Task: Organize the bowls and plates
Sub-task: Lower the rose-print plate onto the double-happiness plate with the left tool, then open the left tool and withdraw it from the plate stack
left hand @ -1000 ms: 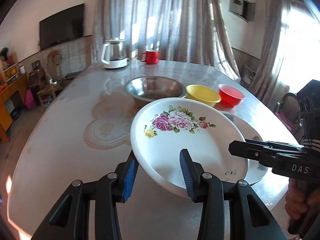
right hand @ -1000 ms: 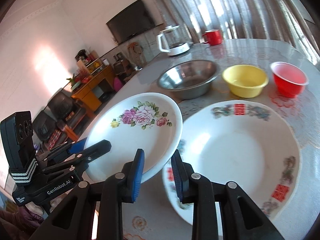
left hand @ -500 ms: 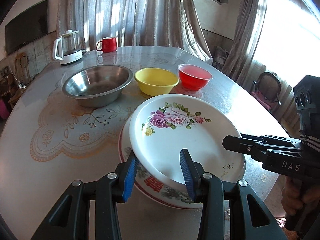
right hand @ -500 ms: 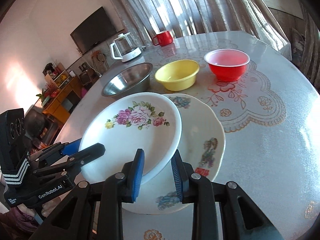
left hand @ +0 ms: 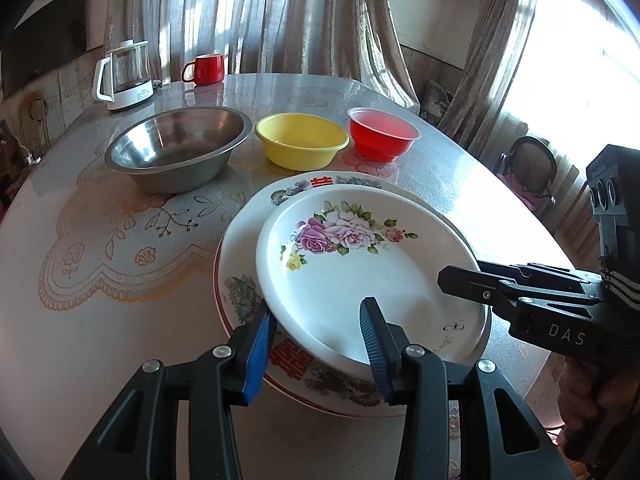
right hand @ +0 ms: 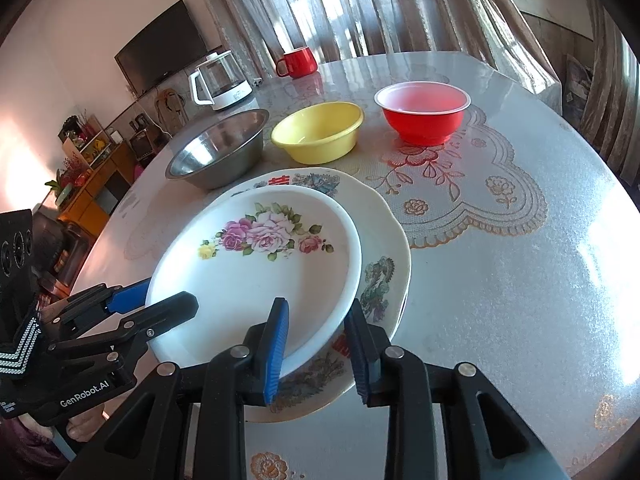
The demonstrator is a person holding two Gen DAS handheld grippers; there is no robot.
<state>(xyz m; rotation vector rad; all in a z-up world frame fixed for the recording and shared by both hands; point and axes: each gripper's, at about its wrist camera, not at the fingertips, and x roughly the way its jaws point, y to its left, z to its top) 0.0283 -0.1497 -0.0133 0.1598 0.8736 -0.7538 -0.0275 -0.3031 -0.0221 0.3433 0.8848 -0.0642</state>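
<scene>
The rose-patterned plate (left hand: pixel 360 264) rests on the larger bordered plate (left hand: pixel 248 296); left gripper (left hand: pixel 316 340) clasps its near rim, right gripper (right hand: pixel 316 344) jaws opening around it; stiff, glossy, breakable; hold by the rim

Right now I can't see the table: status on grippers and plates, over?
Both grippers on the rose plate: left gripper at its near rim, right gripper opening. Rose plate sits on the big plate. Bowls stand clear behind.

Bright window glare, fisheye-warped edges
</scene>
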